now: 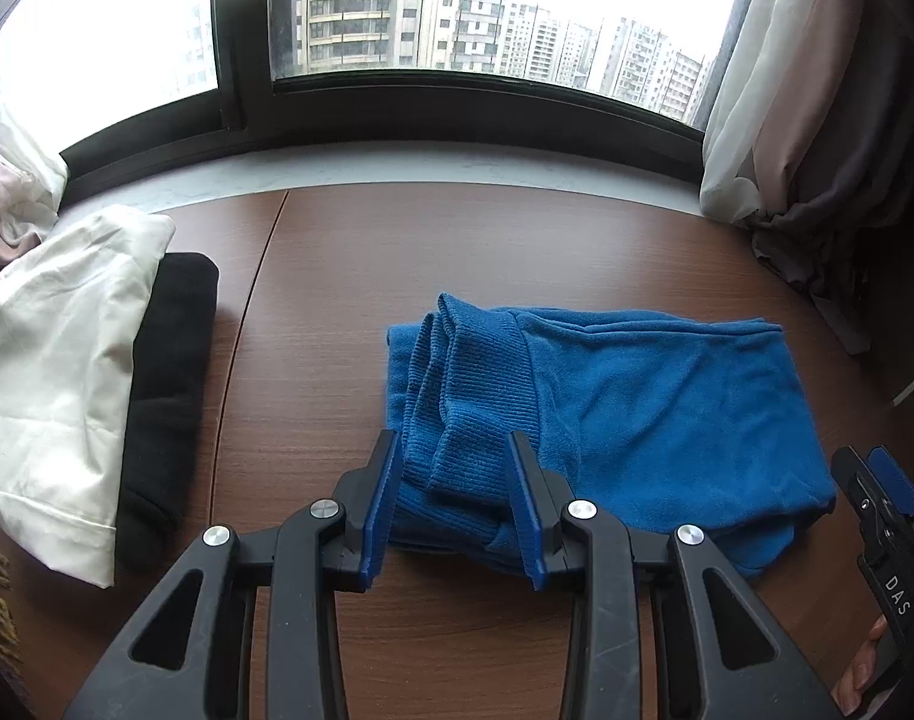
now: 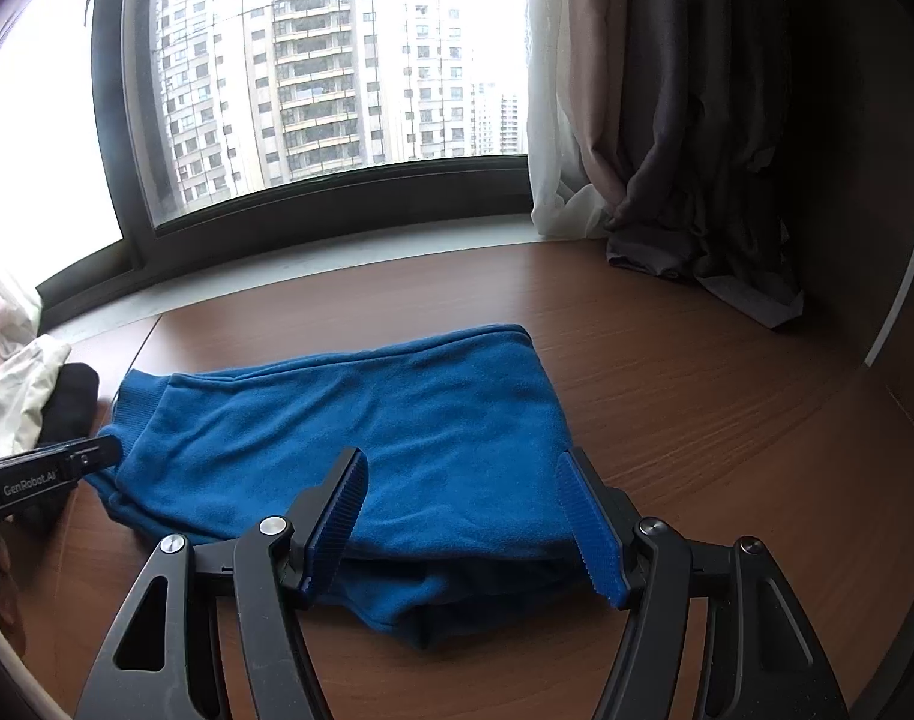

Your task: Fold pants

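Item one, lower centre of the left wrist view: my left gripper (image 1: pixel 453 498), fingers pinching the ribbed waistband of the blue pants (image 1: pixel 607 420). Item two, lower centre of the right wrist view: my right gripper (image 2: pixel 469 519), fingers spread astride the near fold of the pants, pads not pressing. Pants: folded, flat on the wooden table (image 1: pixel 517 240), mid-frame. Left edge: black garment (image 1: pixel 168 390) beneath white cloth (image 1: pixel 54 372). Farthest: window (image 1: pixel 457 12), curtains (image 1: pixel 805 120) upper right.

Daylight poured through the window (image 1: pixel 396 6), blown white at the sky; the tabletop (image 1: pixel 457 252) lay evenly lit, sharp, fisheye-bent, with dark corners
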The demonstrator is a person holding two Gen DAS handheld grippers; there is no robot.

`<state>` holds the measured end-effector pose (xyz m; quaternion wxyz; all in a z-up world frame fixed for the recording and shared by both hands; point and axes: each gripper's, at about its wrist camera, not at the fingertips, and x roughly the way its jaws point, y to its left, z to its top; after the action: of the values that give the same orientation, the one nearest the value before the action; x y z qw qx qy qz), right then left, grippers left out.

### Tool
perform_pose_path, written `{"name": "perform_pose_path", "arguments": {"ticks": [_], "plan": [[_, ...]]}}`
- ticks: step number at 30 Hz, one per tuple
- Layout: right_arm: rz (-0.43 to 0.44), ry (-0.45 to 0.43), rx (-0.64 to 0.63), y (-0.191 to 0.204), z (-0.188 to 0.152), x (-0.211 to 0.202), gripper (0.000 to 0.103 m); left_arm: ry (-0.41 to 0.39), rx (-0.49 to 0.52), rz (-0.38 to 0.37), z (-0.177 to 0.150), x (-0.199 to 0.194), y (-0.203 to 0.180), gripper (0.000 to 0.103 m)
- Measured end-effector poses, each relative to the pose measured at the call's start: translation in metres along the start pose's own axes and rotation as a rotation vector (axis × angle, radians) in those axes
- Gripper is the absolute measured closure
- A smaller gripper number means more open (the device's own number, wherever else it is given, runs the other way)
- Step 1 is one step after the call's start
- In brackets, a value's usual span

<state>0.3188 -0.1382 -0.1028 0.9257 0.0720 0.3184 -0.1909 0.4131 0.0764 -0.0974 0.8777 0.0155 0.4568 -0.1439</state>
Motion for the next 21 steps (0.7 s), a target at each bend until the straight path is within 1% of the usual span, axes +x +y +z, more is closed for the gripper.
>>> {"name": "perform_pose_path", "arguments": {"ticks": [2, 3, 5, 8, 9, 11, 12, 13, 14, 15, 16, 18, 20, 21], "plan": [[0.005, 0.000, 0.001, 0.000, 0.001, 0.001, 0.037, -0.024, 0.025, 0.021, 0.001, -0.004, -0.004, 0.068], [0.004, 0.000, 0.001, 0.000, 0.001, 0.001, 0.037, -0.022, 0.031, 0.009, 0.001, -0.004, -0.005, 0.068], [0.005, 0.002, -0.001, 0.000, 0.001, 0.002, 0.037, 0.002, 0.030, -0.017, 0.001, 0.001, -0.005, 0.068], [0.006, 0.010, 0.004, 0.000, 0.002, 0.004, 0.037, 0.035, 0.001, -0.025, 0.000, 0.012, 0.000, 0.068], [0.005, 0.012, 0.003, 0.000, 0.002, 0.004, 0.037, 0.040, -0.015, -0.038, 0.000, 0.014, 0.003, 0.068], [-0.005, 0.008, -0.003, 0.000, 0.002, 0.004, 0.037, 0.048, -0.038, -0.060, 0.000, 0.018, 0.005, 0.076], [-0.010, 0.007, -0.006, 0.000, 0.002, 0.004, 0.037, 0.047, -0.038, -0.052, 0.000, 0.018, 0.005, 0.079], [-0.013, 0.010, -0.008, 0.000, 0.002, 0.005, 0.037, 0.034, -0.029, -0.048, 0.001, 0.016, 0.004, 0.086], [-0.015, 0.015, -0.009, 0.000, 0.001, 0.006, 0.037, 0.020, -0.016, -0.043, 0.001, 0.012, 0.003, 0.090], [-0.015, 0.020, -0.008, 0.000, 0.002, 0.006, 0.037, 0.004, -0.008, -0.040, 0.002, 0.007, 0.002, 0.091], [-0.013, 0.024, -0.005, 0.000, 0.001, 0.007, 0.037, -0.016, -0.012, -0.052, 0.003, 0.000, 0.003, 0.093], [-0.013, 0.024, 0.003, -0.001, 0.002, 0.006, 0.037, -0.065, -0.040, -0.073, 0.006, -0.016, 0.006, 0.094], [-0.011, 0.014, 0.007, -0.002, 0.004, 0.002, 0.037, -0.095, -0.058, -0.057, 0.007, -0.026, 0.009, 0.096], [-0.012, 0.006, 0.006, -0.002, 0.006, 0.001, 0.037, -0.095, -0.069, -0.045, 0.007, -0.026, 0.011, 0.098]]}}
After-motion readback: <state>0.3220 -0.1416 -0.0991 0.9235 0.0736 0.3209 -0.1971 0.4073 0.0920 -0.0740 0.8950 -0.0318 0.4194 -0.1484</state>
